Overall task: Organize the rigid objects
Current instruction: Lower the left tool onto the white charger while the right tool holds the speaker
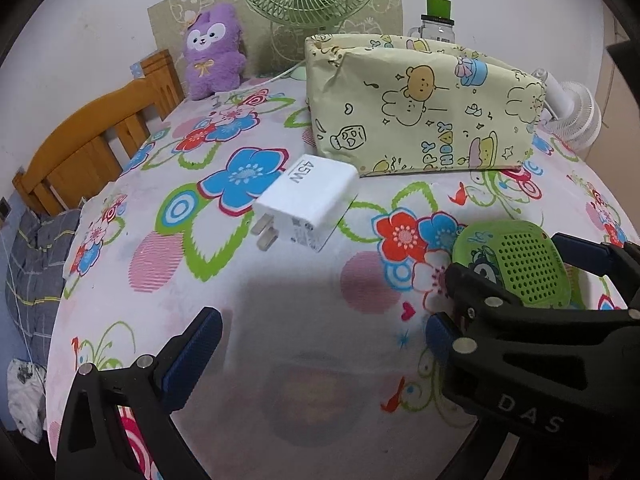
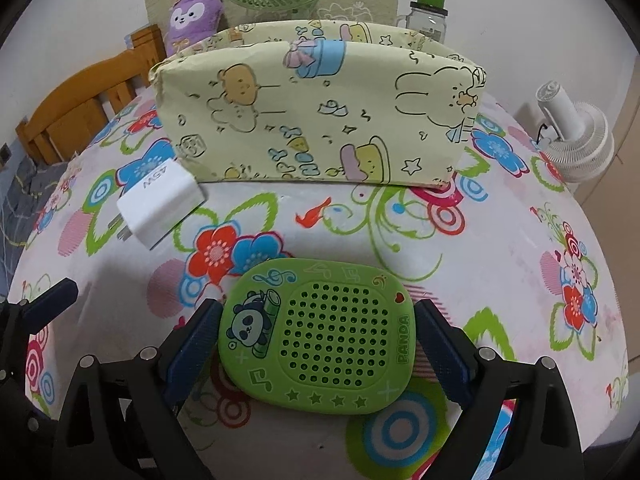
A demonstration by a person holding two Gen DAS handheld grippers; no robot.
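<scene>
Ahead of both my pairs of fingers, beyond everything I might pick up, stands the big yellow cartoon-print box (image 2: 316,120) on the flowered tablecloth (image 2: 500,264). It is the natural place to gather things, I judge, though from down here I cannot see over its front wall, so I cannot tell what, if anything, already lies inside.

Next in size is the green panda speaker (image 2: 316,344), flat on the cloth directly between the fingers of my right gripper (image 2: 318,344). Those fingers are spread wide, one blue pad just off each short side of the speaker; on the left side I see a sliver of cloth in the gap, on the right the pad sits close to the edge (contact there I cannot confirm). I read it as bracketed, not yet gripped and not lifted.

Smaller, the white 45W charger (image 1: 308,208) lies on its side ahead of my left gripper (image 1: 324,340), well apart from its tips, prongs pointing back towards me, close to the box's front corner. My left fingers are spread too, with only bare cloth between them.

So, as I judge it, the sorting is barely under way: two rigid things remain outside the box, the speaker first in line, the charger after.
</scene>
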